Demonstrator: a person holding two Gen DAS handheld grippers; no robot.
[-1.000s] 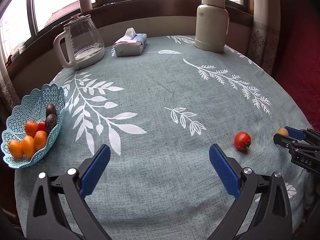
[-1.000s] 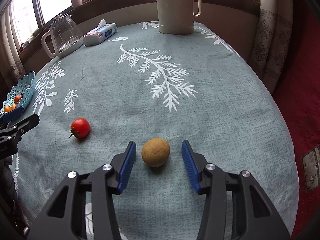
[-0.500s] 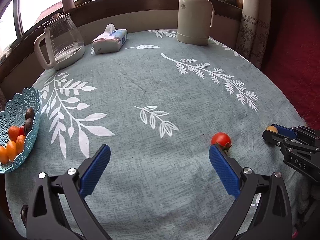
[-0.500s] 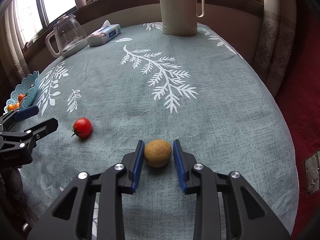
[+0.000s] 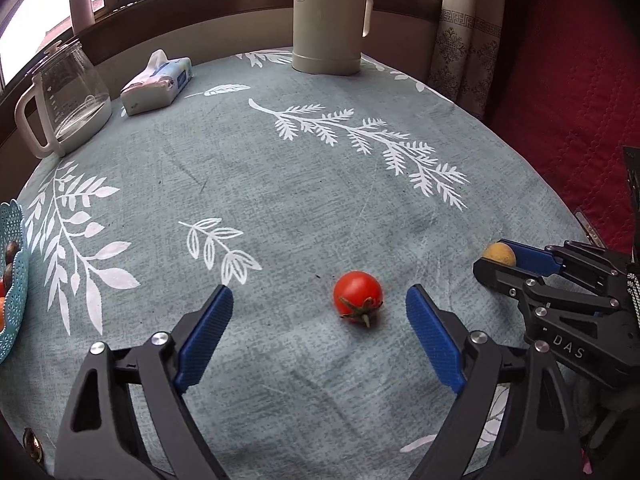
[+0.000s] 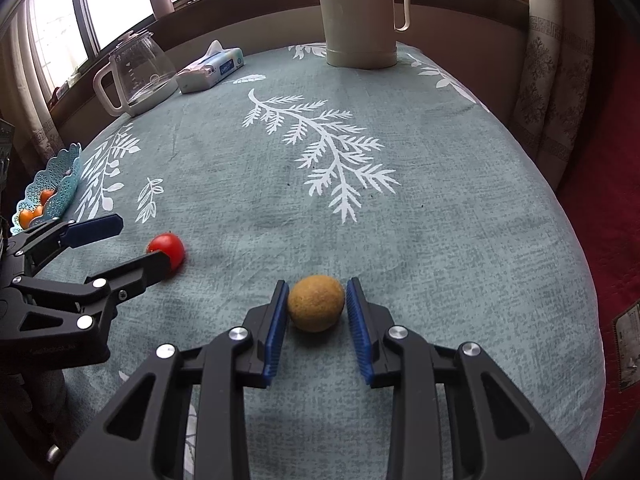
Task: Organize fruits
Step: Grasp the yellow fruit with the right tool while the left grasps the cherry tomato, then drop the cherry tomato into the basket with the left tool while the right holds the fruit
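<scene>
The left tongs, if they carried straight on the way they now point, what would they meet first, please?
Most likely the red tomato, which lies on the tablecloth just ahead of the open left tongs, a little right of centre. Depth is hard to judge; they might pass over it.

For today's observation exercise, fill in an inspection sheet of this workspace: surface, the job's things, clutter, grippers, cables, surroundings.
Surface: round table under a grey-green leaf-print cloth.
Job's things: tomato and tan round fruit on the cloth; teal basket holds fruit at the left edge.
Clutter: glass kettle, tissue pack, cream flask.
Grippers: left hand-held gripper open around the tomato; right hand-held gripper closely flanks the tan fruit, contact unclear.
Cables: nothing seen.
Surroundings: windows, curtain, red fabric.
</scene>
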